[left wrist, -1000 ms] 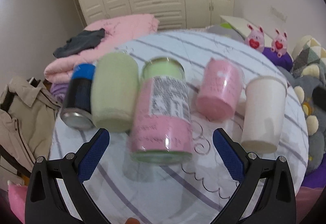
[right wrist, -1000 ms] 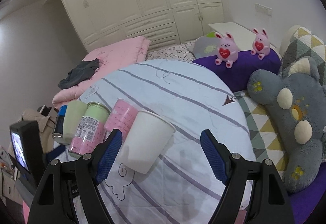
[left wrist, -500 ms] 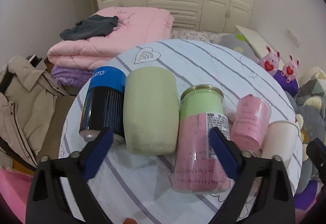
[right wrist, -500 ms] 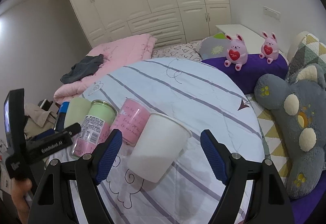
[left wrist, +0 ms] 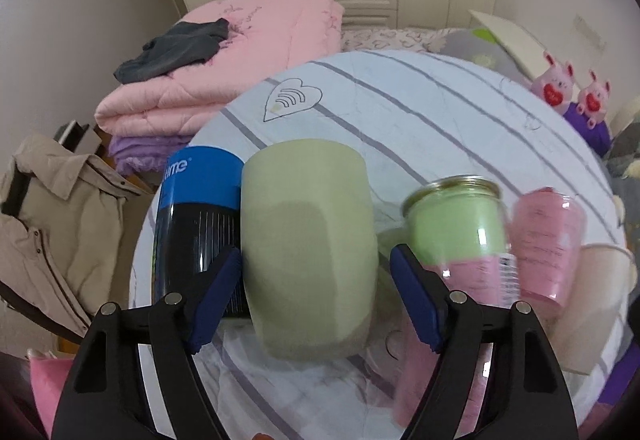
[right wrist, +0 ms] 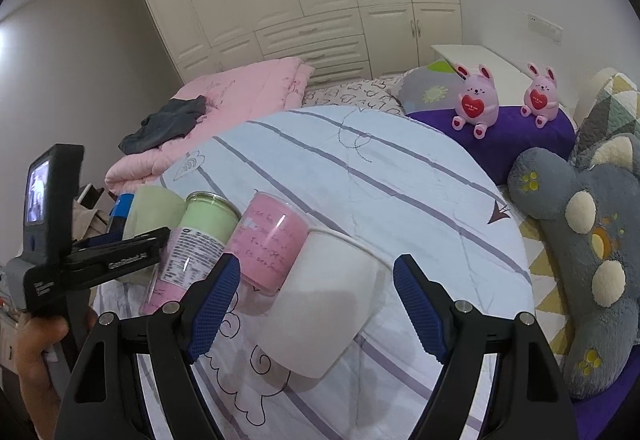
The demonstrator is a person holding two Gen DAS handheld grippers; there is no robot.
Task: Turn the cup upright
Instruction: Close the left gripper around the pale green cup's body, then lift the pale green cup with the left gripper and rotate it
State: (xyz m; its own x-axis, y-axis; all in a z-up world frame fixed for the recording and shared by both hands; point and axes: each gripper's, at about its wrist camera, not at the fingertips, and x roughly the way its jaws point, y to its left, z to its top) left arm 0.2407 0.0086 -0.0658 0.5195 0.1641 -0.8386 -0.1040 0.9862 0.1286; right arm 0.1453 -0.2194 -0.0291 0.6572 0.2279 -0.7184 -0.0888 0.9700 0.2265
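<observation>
Here, 5 cups (left wrist: 308, 248) lie sideways, 2 pink.

The blue band of the dark can (left wrist: 199, 217) shows white letters, "ime", the start of the word cut off by its curve. The side of the left gripper (right wrist: 116, 264) carries white print that looks like "GenRobot.AI". The label on the green-and-pink jar (right wrist: 188, 254) and the writing on the pink cup (right wrist: 269, 244) are too small and blurred to read.
</observation>
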